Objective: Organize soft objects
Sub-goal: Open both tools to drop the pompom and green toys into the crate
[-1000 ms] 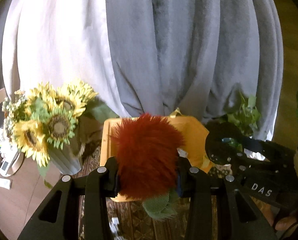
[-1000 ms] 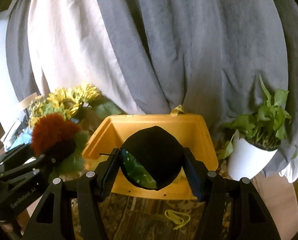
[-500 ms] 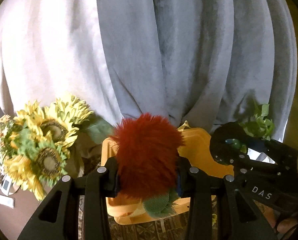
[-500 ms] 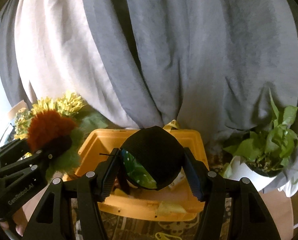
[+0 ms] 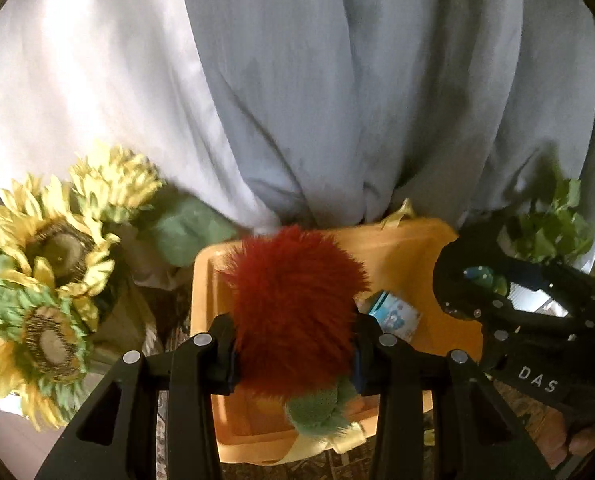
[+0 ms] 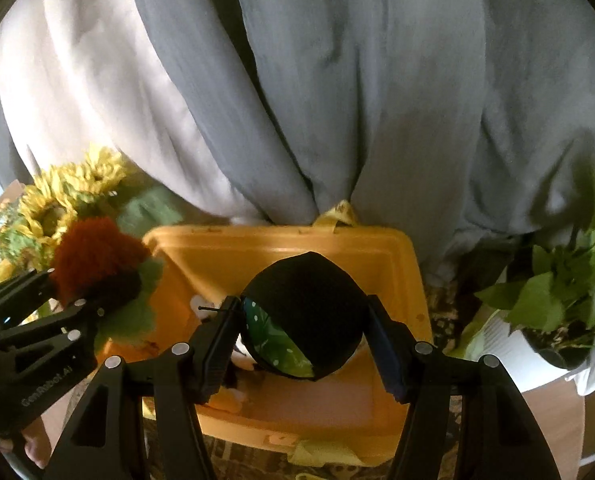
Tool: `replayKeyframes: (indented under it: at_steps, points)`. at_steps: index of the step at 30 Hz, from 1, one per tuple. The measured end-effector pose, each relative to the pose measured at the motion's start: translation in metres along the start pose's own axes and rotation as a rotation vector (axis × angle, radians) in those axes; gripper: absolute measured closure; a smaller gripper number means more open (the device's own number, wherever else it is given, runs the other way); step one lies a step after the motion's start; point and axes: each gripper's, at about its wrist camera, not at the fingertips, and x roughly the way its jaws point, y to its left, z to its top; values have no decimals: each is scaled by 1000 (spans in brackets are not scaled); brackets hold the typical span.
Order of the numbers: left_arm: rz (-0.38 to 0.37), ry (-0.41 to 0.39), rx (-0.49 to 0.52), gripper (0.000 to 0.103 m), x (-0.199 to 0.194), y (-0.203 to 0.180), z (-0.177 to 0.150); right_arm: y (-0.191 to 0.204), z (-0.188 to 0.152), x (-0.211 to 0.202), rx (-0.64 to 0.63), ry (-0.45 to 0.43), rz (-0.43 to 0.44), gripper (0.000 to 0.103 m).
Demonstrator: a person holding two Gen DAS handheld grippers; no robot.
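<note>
**Both grippers closer over the yellow bin, each clamped on a soft toy**

Since the earlier frames the yellow bin [image 6: 397, 264] has grown larger and slid under both tools. Nearest, the left gripper [image 5: 293, 354] has its jaws pressed into a red furry toy [image 5: 293, 304], whose green part hangs below. The right gripper [image 6: 303, 332] is clamped on a black ball [image 6: 309, 308] with a green dotted panel. Both toys hover above the bin, masking most of its contents; a small blue-white item [image 5: 395, 316] inside is unclear. Beyond stand sunflowers [image 5: 49, 264], a potted plant [image 6: 553, 300], then grey drapery [image 6: 377, 100].
</note>
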Motion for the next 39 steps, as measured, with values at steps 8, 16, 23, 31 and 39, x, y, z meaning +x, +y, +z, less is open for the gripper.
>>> replayKeyframes:
  at_steps: [8,16,23,31,39]
  points:
    - [-29,78,-3,47,27,2,-6,-4,0,24,-9,74,-27,32]
    - [4,56,-26,29,16,0,-6,0,3,8,-39,33,-47,29]
    - [44,-3,-62,19,-31,1,-18,6,-2,-37,-32,-50,-56,29]
    - [117,-90,-58,12,-99,-2,-44,25,-18,-97,-56,-124,-88,29]
    - [143,-31,-78,6,-130,11,-77,45,-43,-123,-79,-60,-156,29]
